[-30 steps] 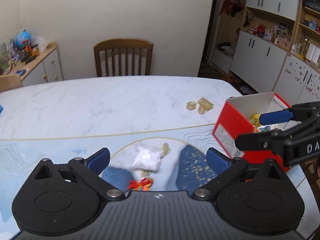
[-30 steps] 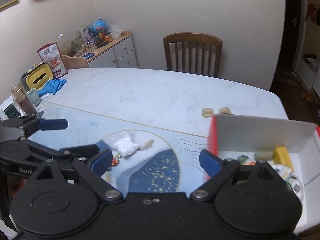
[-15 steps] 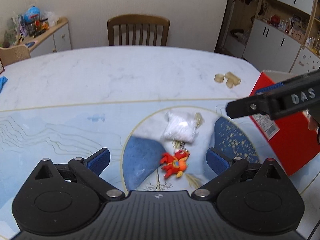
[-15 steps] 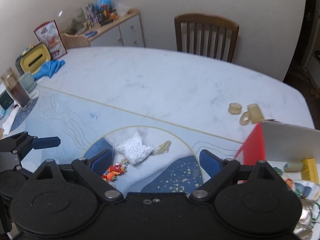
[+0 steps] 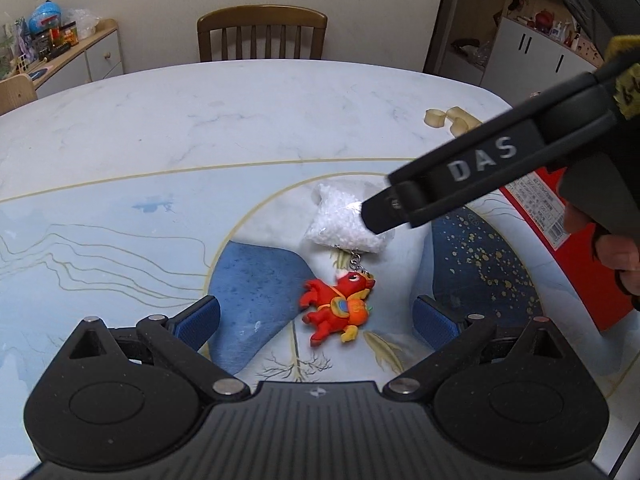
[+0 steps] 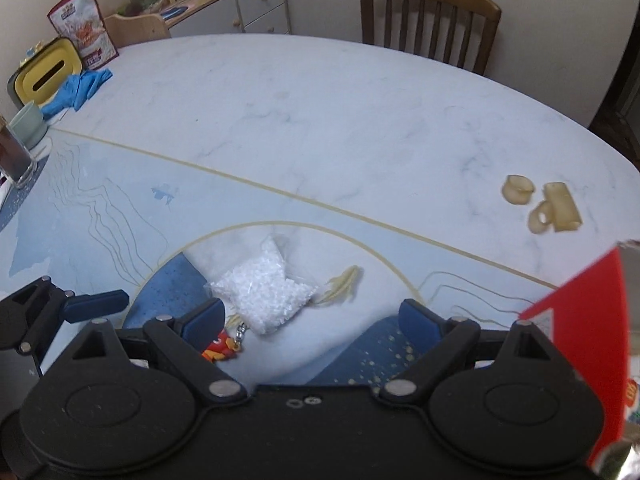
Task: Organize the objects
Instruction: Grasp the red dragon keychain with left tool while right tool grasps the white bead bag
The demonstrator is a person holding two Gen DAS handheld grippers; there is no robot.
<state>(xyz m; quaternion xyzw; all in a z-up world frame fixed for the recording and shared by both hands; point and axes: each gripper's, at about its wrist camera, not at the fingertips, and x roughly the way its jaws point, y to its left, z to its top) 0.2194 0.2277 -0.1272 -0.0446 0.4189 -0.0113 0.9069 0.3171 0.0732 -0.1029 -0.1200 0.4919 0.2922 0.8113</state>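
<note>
A red toy keychain (image 5: 335, 307) lies on the table mat, its chain running under a clear bag of white beads (image 5: 340, 220). My left gripper (image 5: 316, 322) is open, its pads on either side of the toy, just above the mat. My right gripper (image 6: 310, 318) is open and hovers over the bead bag (image 6: 264, 294); the toy (image 6: 220, 350) peeks out beside its left pad. In the left wrist view the right gripper's black body crosses over the bag's right edge. A red box (image 5: 568, 248) stands at the right, and shows in the right wrist view (image 6: 580, 344).
Three tan plastic pieces (image 6: 540, 206) lie on the marble table (image 6: 320, 112) beyond the box. A glass (image 6: 12, 156), green cup (image 6: 26, 124), blue cloth (image 6: 76, 90) and yellow holder (image 6: 44, 76) sit at the far left. A wooden chair (image 5: 262, 34) stands behind the table.
Both grippers have moved left and down toward the toy and bead bag. The right gripper left the red box and now hangs over the bag. Both stay open.
</note>
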